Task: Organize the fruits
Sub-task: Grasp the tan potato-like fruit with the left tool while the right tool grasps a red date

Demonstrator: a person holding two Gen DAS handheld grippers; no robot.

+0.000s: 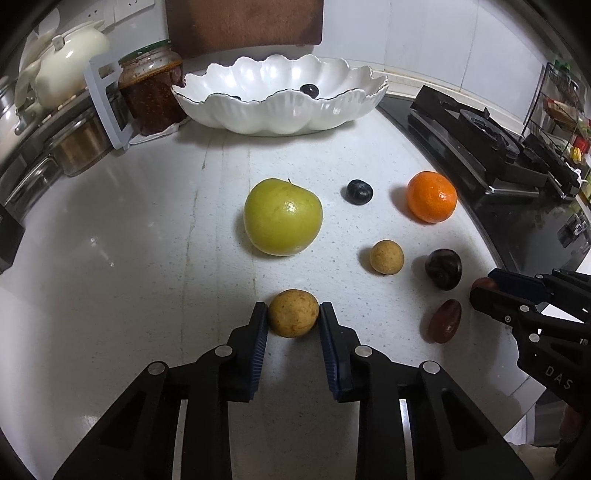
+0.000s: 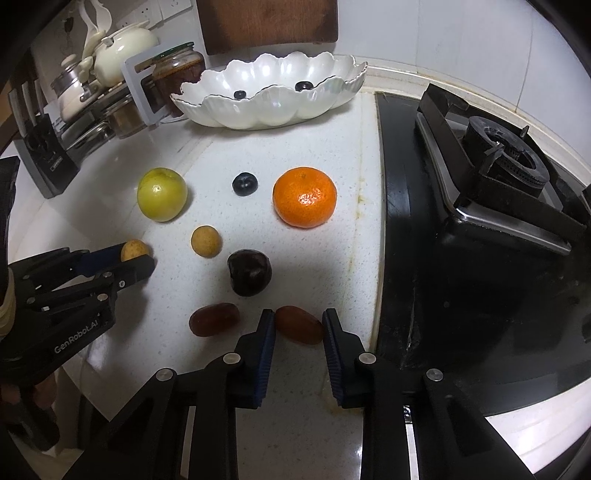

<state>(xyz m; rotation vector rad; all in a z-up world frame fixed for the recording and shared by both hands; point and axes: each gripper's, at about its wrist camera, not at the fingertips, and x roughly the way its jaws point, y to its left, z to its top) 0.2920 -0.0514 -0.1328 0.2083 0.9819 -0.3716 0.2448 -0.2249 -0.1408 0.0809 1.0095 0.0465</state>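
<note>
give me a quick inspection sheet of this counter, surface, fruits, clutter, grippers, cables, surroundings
surface: white speckled counter, dry as far as seen.
job's things: scalloped white bowl at the back with two dark berries inside; loose on the counter are a green apple, blueberry, orange, small tan fruit, dark cherry and a reddish-brown date.
clutter: jar of red preserve and teapot at back left.
grippers: left hand-held gripper shut on a tan round fruit; right hand-held gripper shut on a second date.
cables: nothing seen.
surroundings: gas hob on the right, wooden board against tiled wall.
</note>
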